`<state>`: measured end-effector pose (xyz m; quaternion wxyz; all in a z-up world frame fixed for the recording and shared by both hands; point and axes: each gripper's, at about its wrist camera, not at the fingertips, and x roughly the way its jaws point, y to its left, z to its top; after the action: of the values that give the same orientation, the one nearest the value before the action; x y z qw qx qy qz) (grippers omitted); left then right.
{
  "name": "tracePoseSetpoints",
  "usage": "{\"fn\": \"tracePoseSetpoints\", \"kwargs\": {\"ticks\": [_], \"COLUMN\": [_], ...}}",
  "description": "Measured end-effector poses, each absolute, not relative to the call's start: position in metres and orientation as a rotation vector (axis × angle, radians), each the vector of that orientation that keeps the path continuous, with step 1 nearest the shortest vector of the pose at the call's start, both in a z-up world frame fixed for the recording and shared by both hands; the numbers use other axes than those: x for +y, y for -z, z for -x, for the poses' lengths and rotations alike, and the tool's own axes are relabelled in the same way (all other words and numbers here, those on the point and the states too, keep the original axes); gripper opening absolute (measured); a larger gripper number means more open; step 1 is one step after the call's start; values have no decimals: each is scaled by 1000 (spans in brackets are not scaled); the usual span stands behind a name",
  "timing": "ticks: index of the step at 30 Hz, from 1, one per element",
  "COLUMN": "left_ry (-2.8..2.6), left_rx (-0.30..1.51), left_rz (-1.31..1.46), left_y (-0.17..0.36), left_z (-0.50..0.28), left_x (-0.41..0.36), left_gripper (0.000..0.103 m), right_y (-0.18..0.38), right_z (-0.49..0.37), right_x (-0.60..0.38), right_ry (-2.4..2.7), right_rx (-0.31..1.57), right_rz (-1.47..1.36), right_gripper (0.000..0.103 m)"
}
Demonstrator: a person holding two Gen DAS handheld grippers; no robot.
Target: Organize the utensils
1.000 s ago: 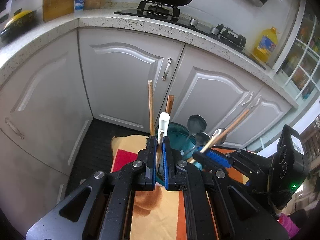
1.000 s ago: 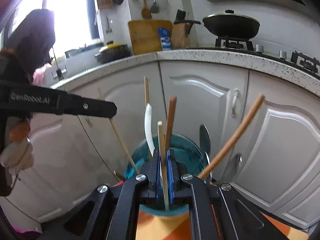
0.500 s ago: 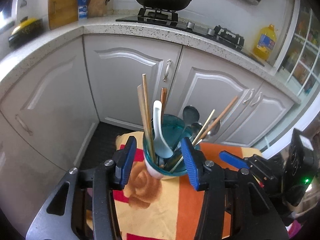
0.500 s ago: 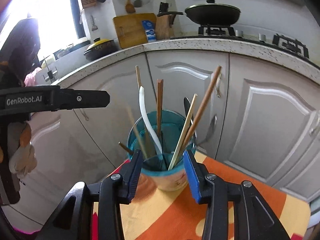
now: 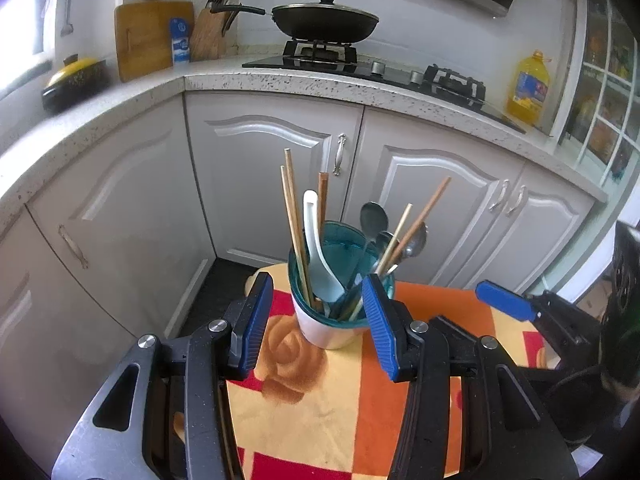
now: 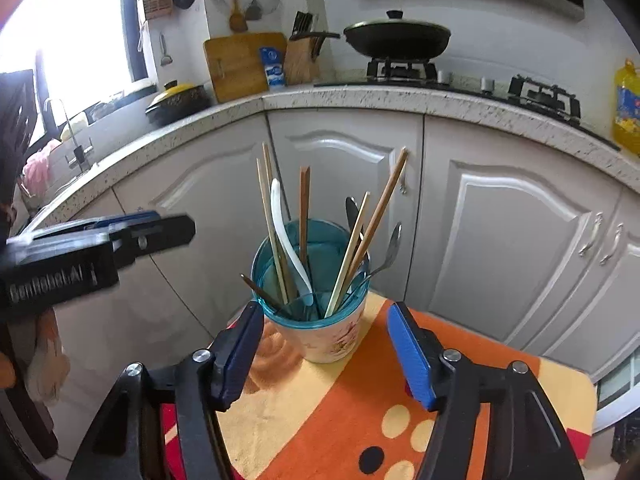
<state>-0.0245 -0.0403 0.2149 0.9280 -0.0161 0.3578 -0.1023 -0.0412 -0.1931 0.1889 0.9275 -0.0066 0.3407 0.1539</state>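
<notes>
Daylight pours in from the window [image 6: 80, 32] at the right wrist view's upper left, blown out to pure white there, and the rest of the kitchen sits evenly lit with soft, faint shadows. Both views bulge hard: the countertop [image 5: 280, 80] bows and the corners fall off to black. The centre is sharp, while the left gripper [image 6: 100, 248] crossing the right wrist view smears with motion blur
</notes>
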Motion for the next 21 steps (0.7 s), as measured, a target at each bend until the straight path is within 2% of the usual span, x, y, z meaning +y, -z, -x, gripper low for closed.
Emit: {"fn": "tracePoseSetpoints", "kwargs": {"ticks": [21], "left_ry": [170], "left_rx": [644], "left_rz": [2], "left_y": [-225], "left_z": [69], "left_x": [-48], "left_gripper": [46], "right_y": [-208], "right_z": [63], "right_x": [-197], "right_ry": [-259], "right_rx": [682], "right_rz": [-1], "right_gripper": [64]}}
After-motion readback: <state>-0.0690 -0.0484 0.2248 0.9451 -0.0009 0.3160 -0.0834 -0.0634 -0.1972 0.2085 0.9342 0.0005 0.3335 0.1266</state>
